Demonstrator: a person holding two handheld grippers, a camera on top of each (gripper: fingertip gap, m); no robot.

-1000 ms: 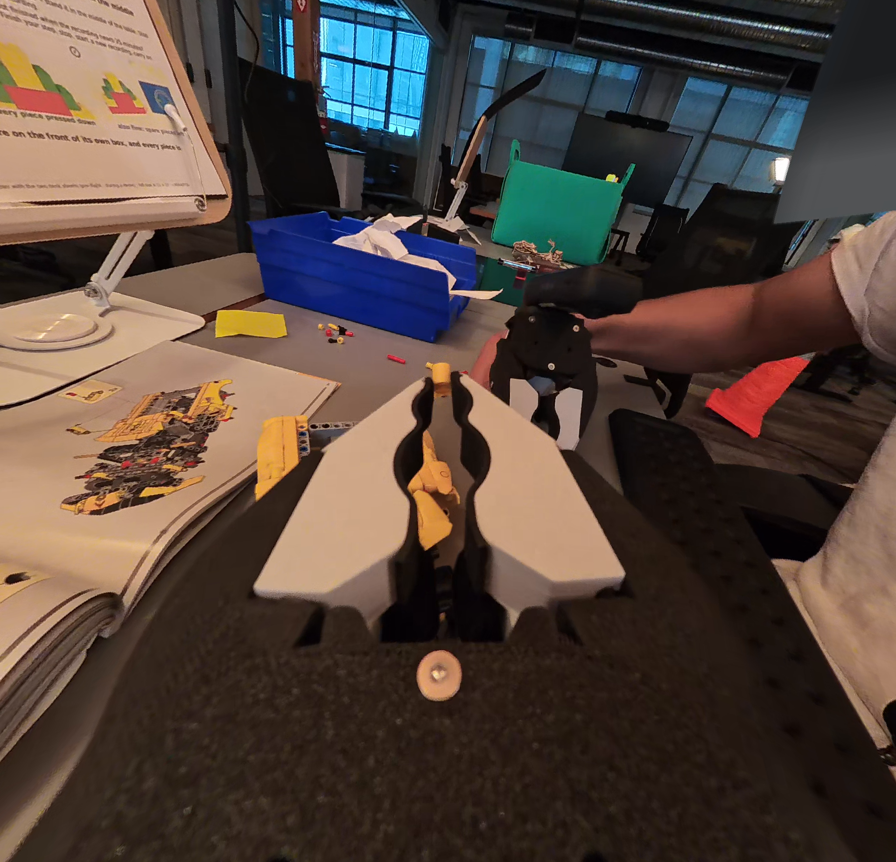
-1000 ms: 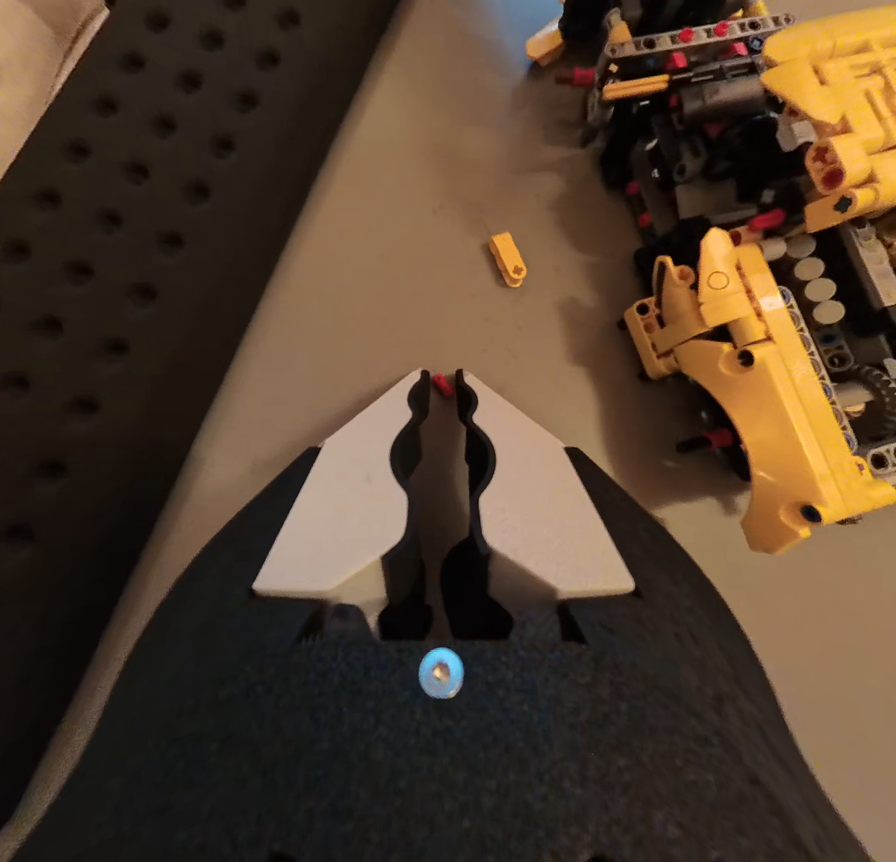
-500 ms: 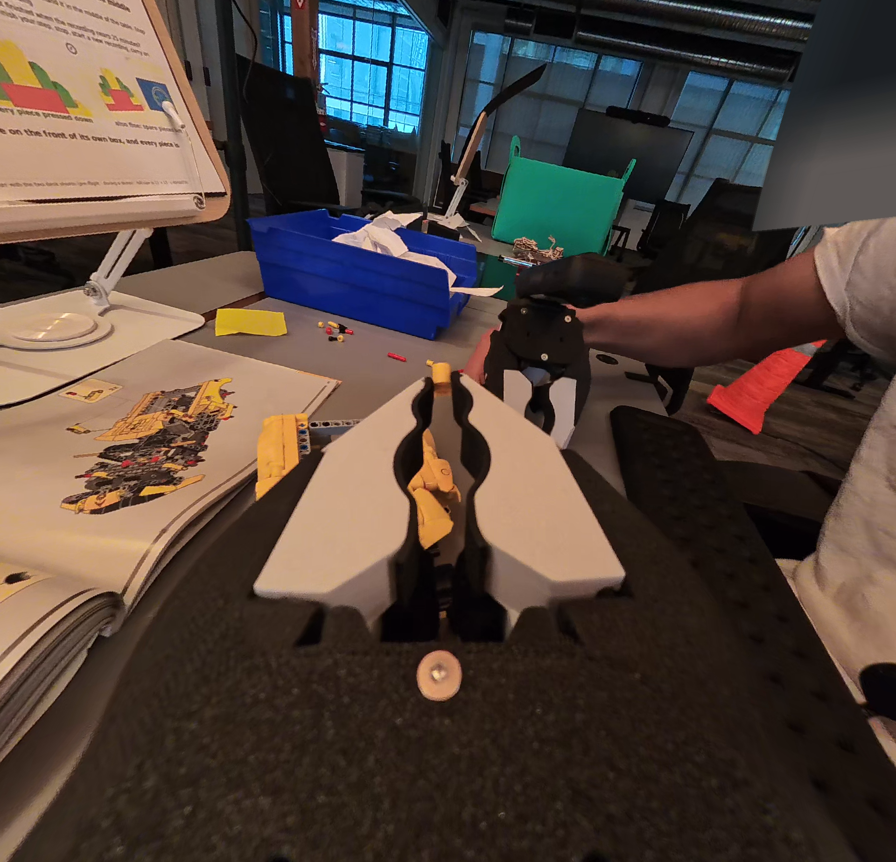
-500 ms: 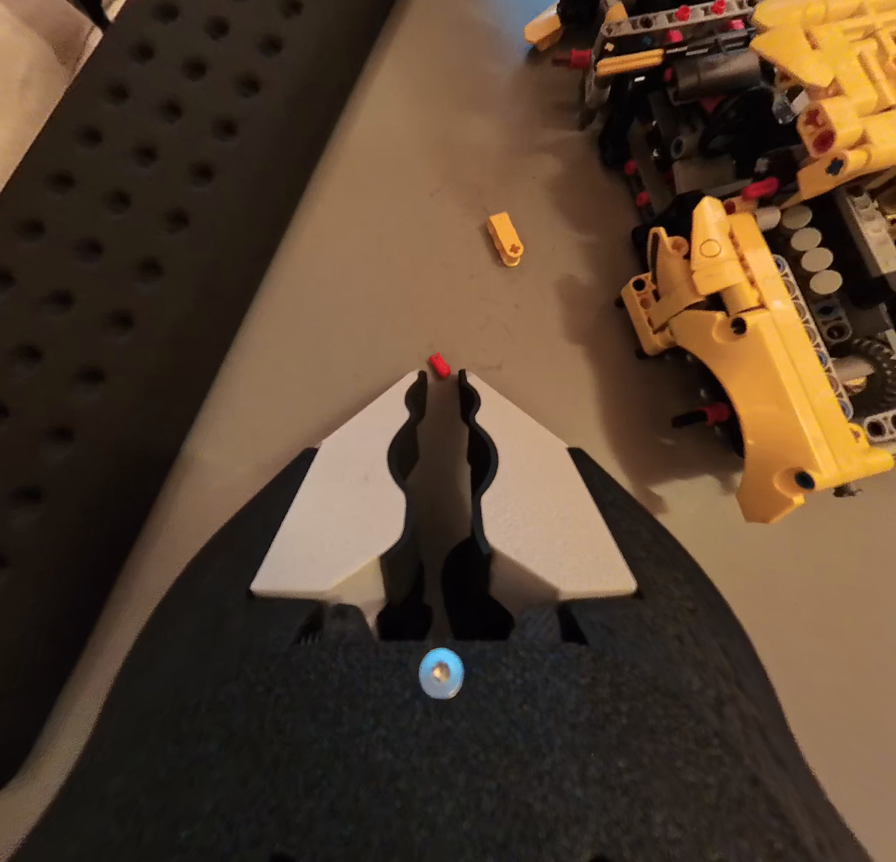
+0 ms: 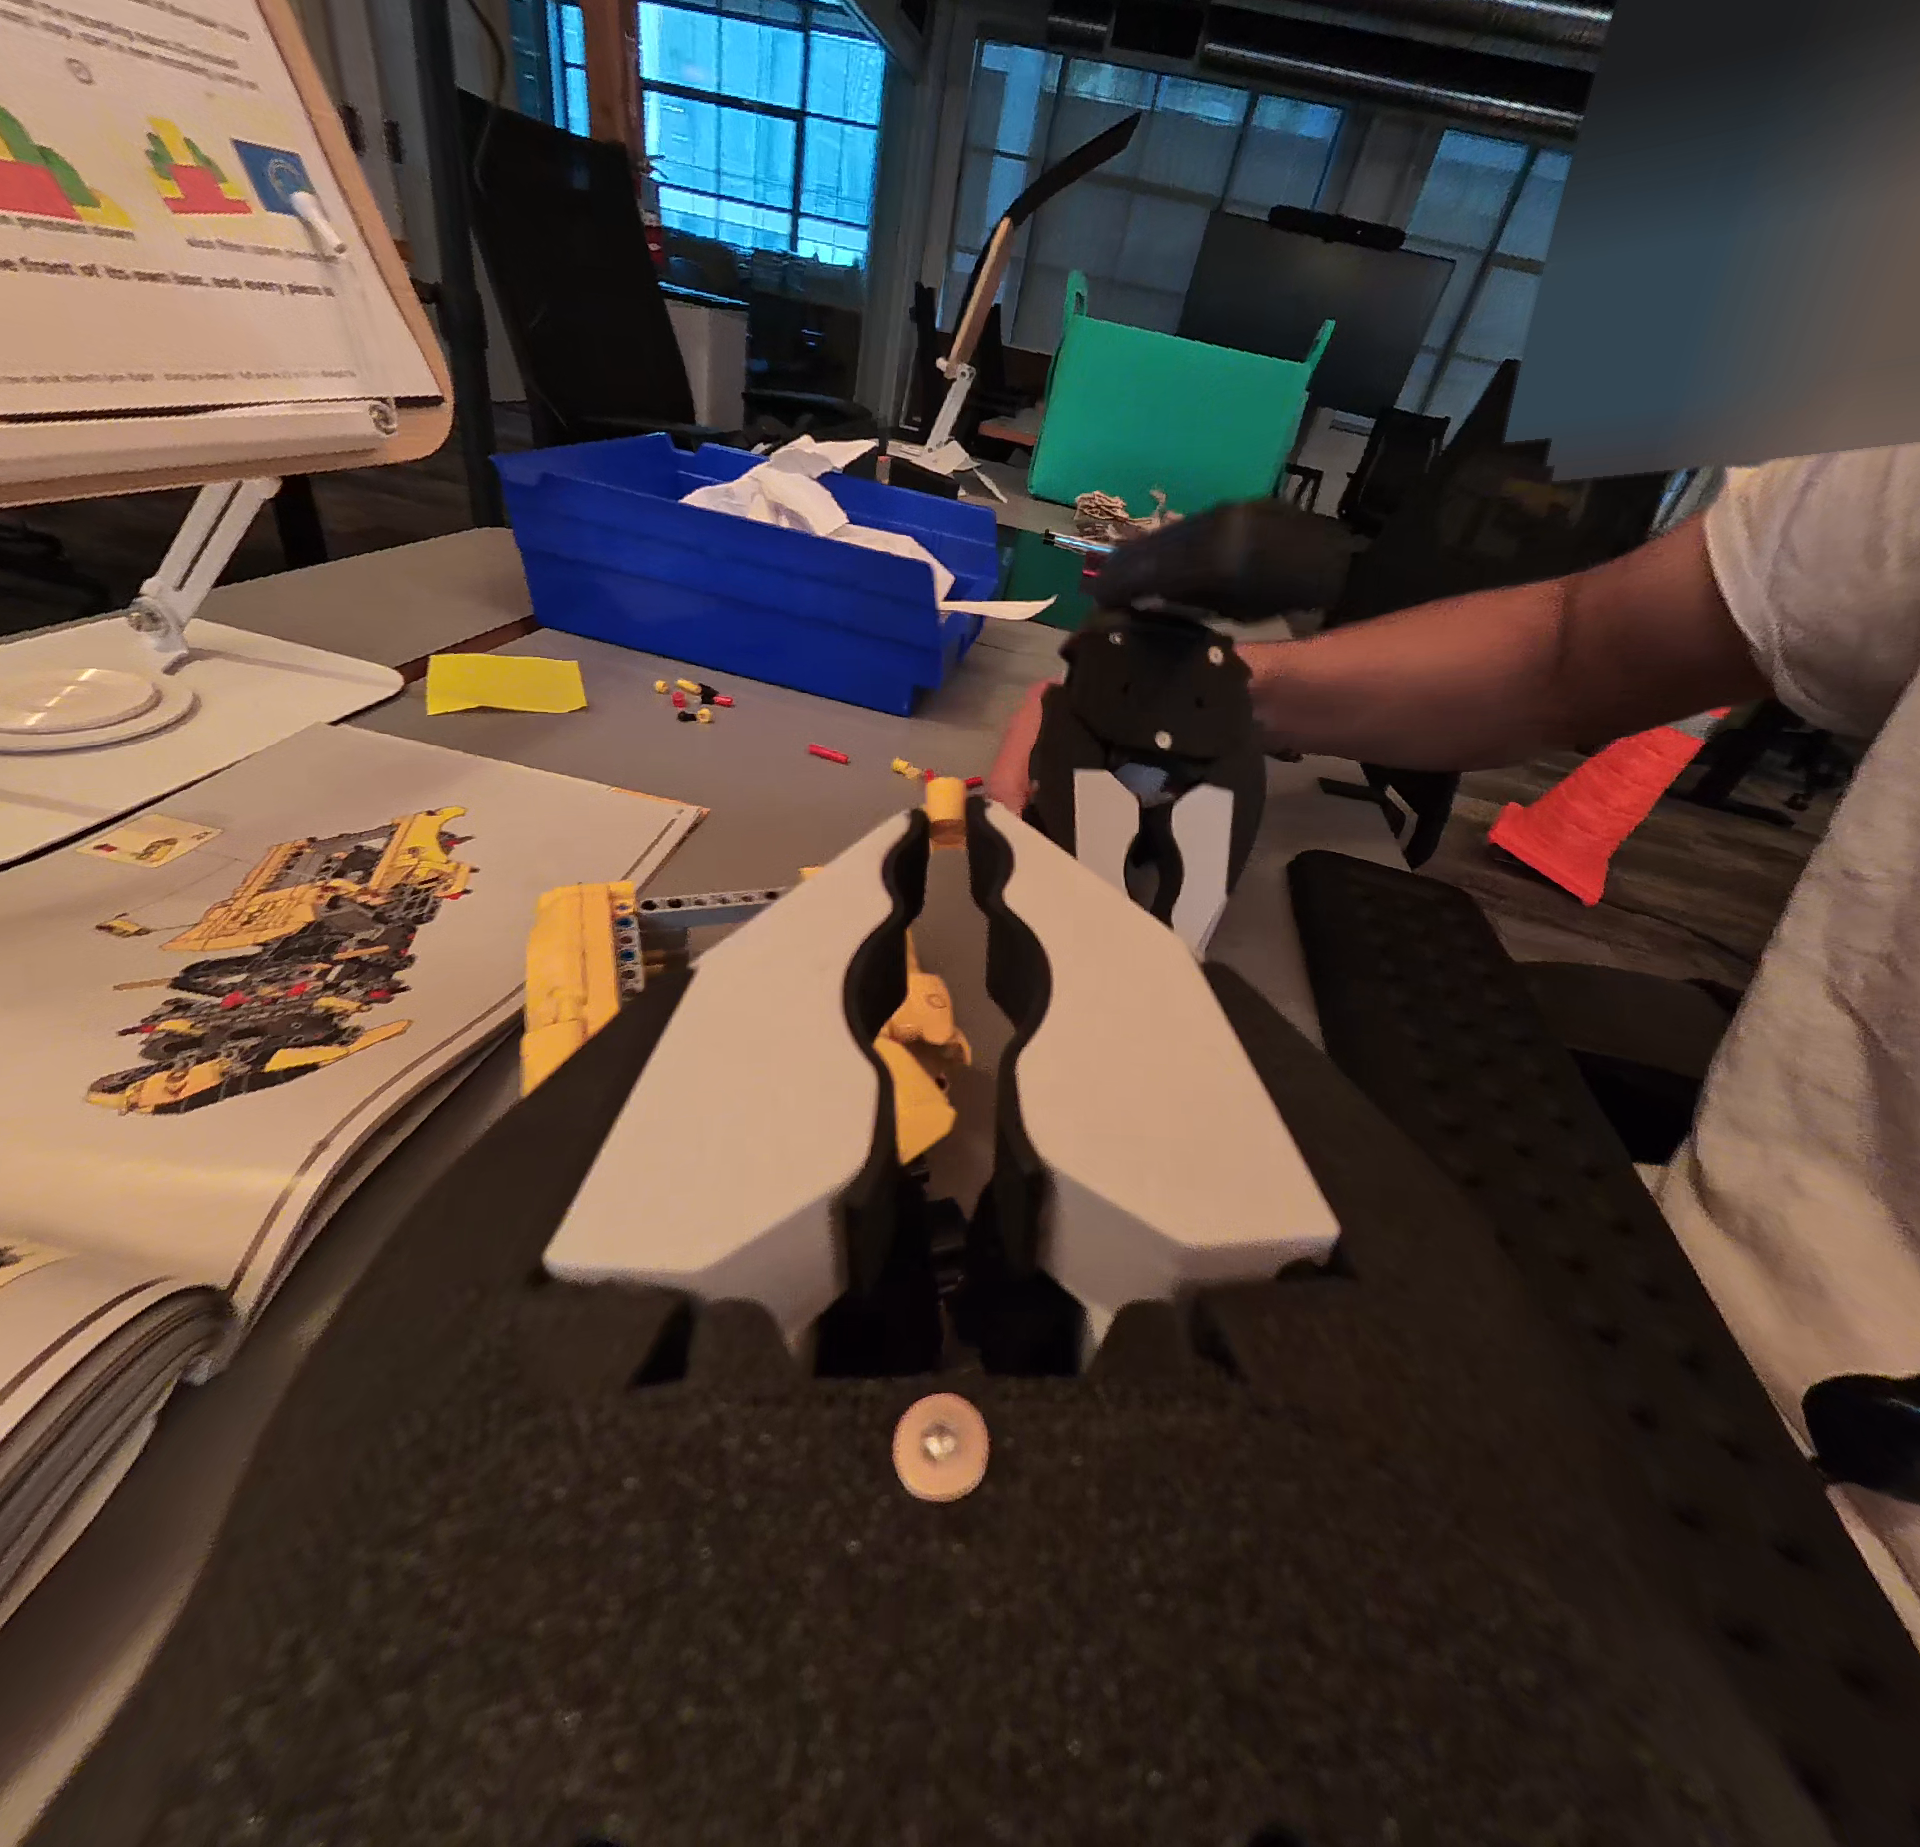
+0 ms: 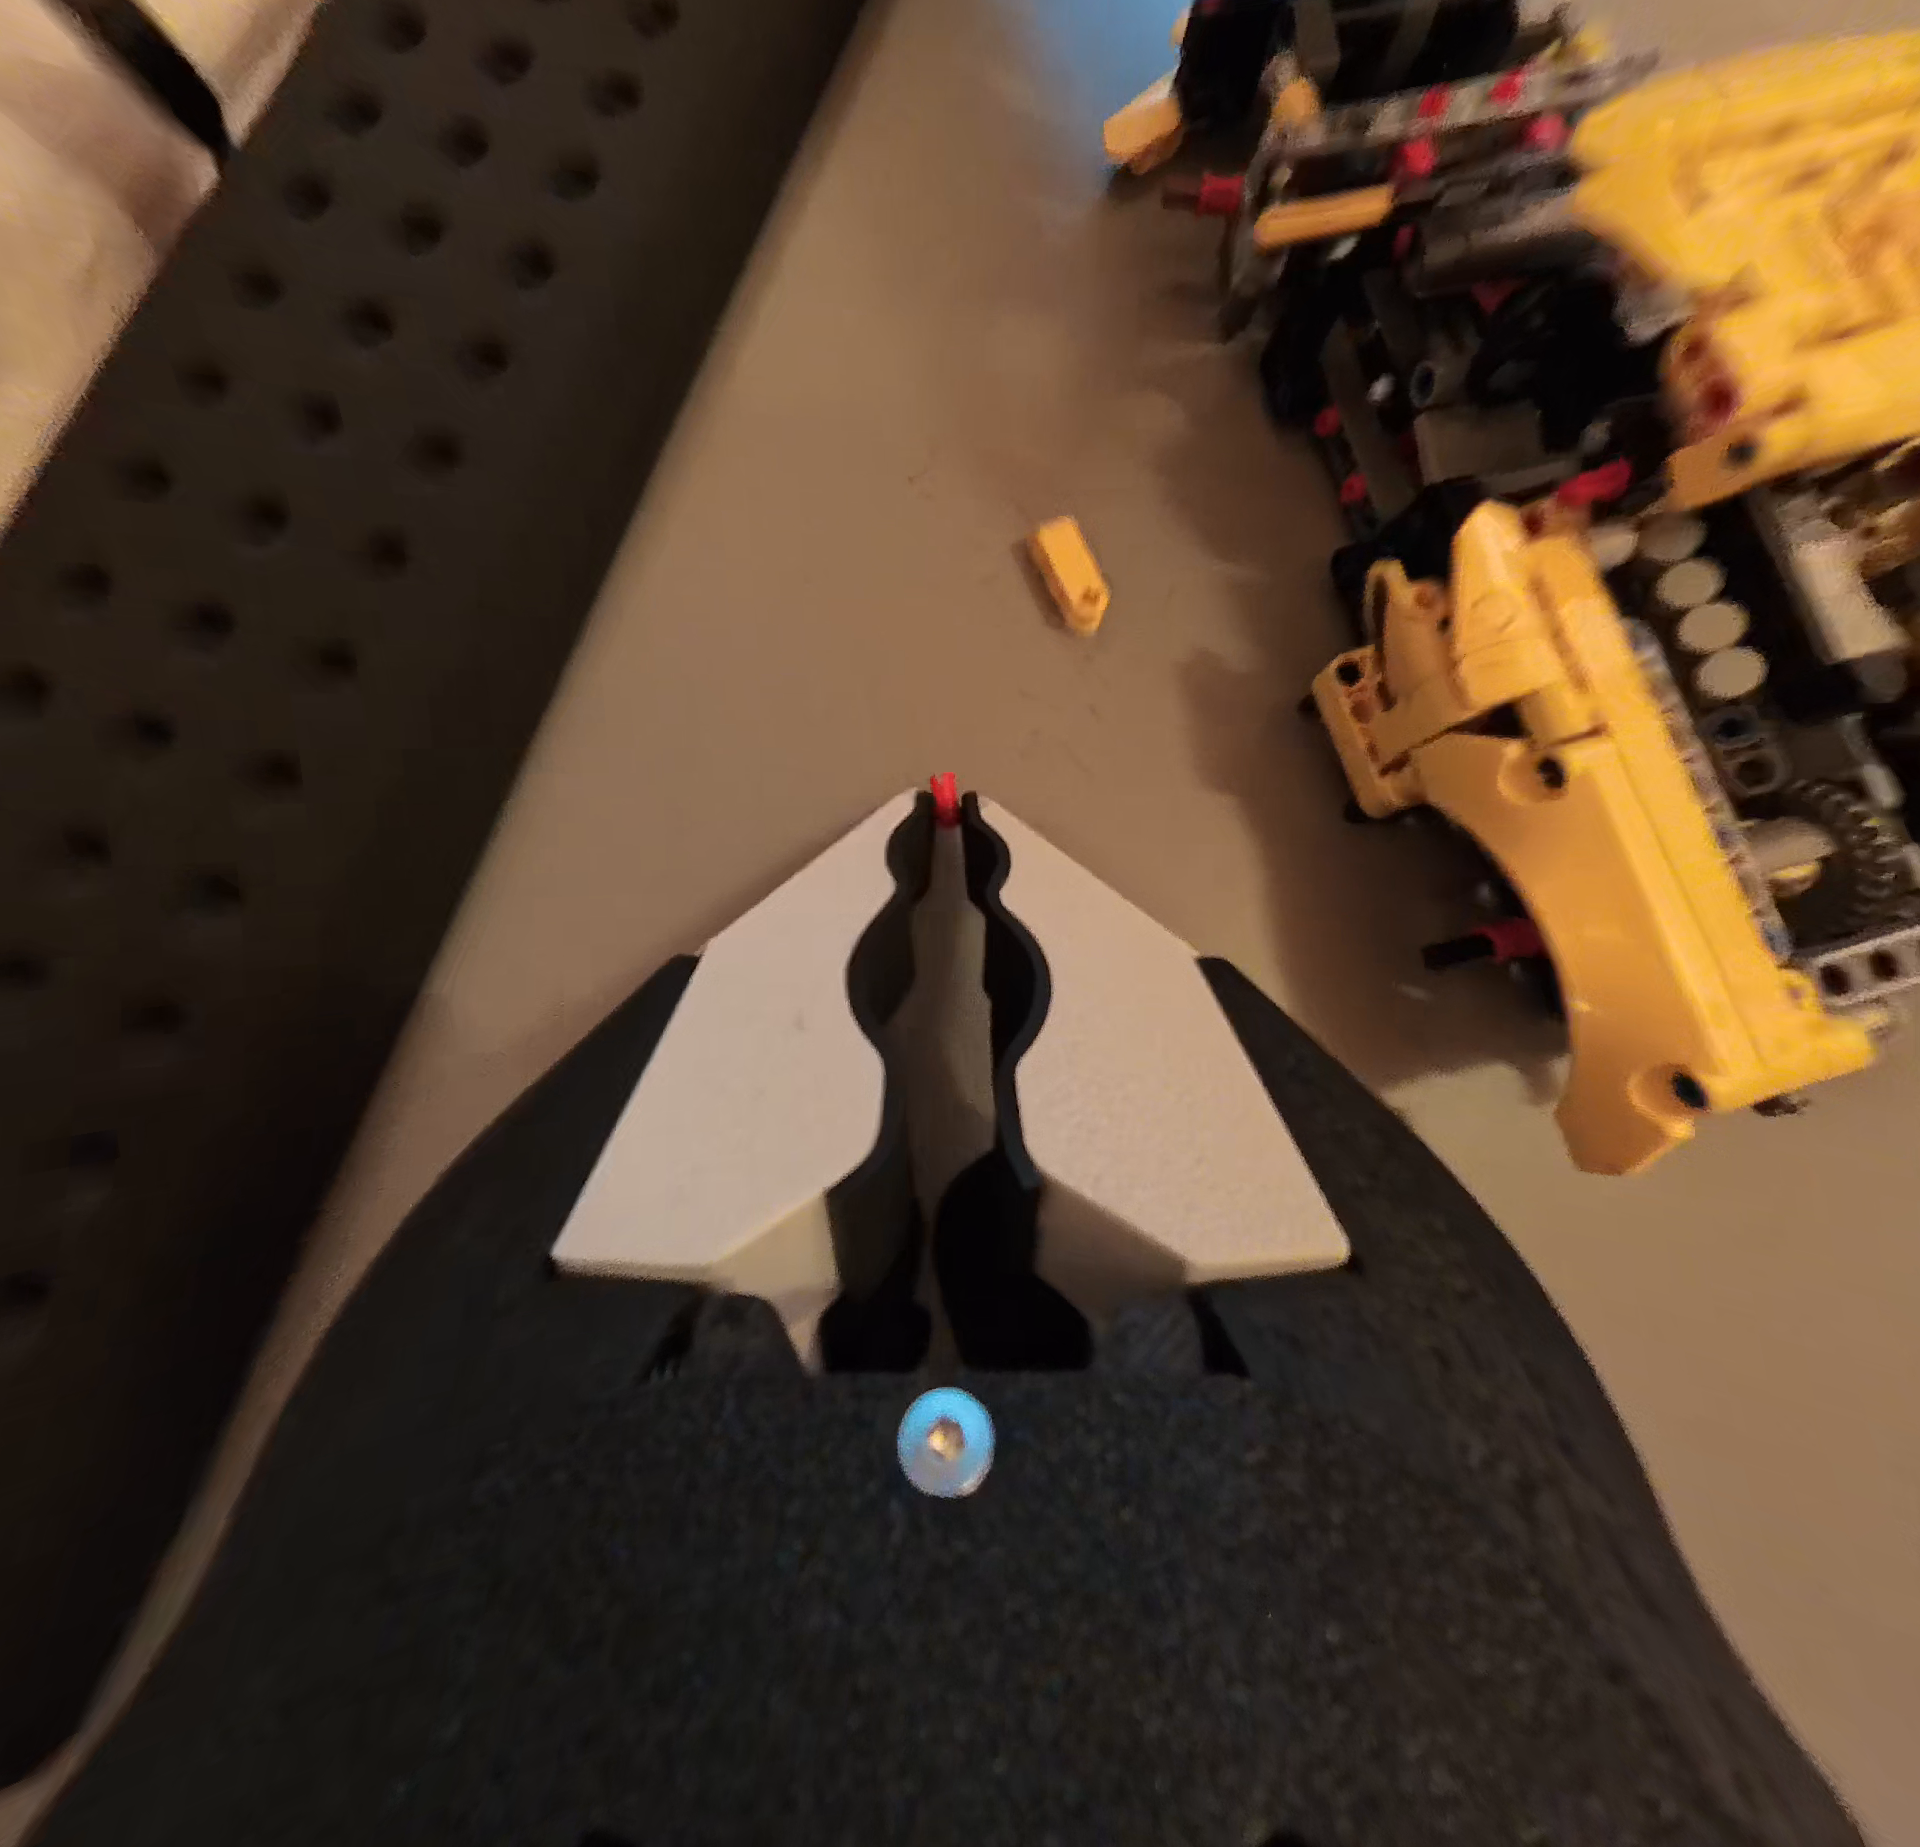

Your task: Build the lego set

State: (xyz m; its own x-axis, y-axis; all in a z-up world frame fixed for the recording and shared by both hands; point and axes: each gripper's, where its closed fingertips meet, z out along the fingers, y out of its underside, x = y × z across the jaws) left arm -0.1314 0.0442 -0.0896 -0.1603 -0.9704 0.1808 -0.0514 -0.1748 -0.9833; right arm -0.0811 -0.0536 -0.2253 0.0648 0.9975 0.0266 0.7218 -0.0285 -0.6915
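The yellow and black lego model [image 6: 1621,571] sits on the grey table [image 6: 831,447], at about 2 o'clock from the right gripper [image 6: 943,810]. Its big yellow side panel [image 6: 1621,914] points toward the camera. The model looks a bit blurry here, so its small parts are hard to make out.

The right gripper's fingers are almost together, and a tiny red pin [image 6: 943,796] is pinched at their very tips. At 1 o'clock from those tips, a small yellow piece [image 6: 1068,573] lies alone on the table, between the gripper and the model. At 9 to 11 o'clock there is a black mat with round holes [image 6: 260,447].

In the left wrist view, the left gripper [image 5: 945,829] is closed to a thin gap and holds a small tan-yellow piece [image 5: 945,798] at its tips. Part of the model [image 5: 582,966] shows below and at 9 o'clock of the fingers. The right gripper [image 5: 1153,862] is at 2 o'clock, pointing down at the table, held by a person's arm [image 5: 1455,675].

An open instruction book [image 5: 260,966] lies at 9 o'clock. Small loose pieces [image 5: 691,698] are at 11 o'clock, near a yellow paper [image 5: 504,683]. Behind them is a blue bin [image 5: 727,582] with white crumpled paper [image 5: 790,493] inside. A board on a white stand [image 5: 187,239] is at 10 o'clock.
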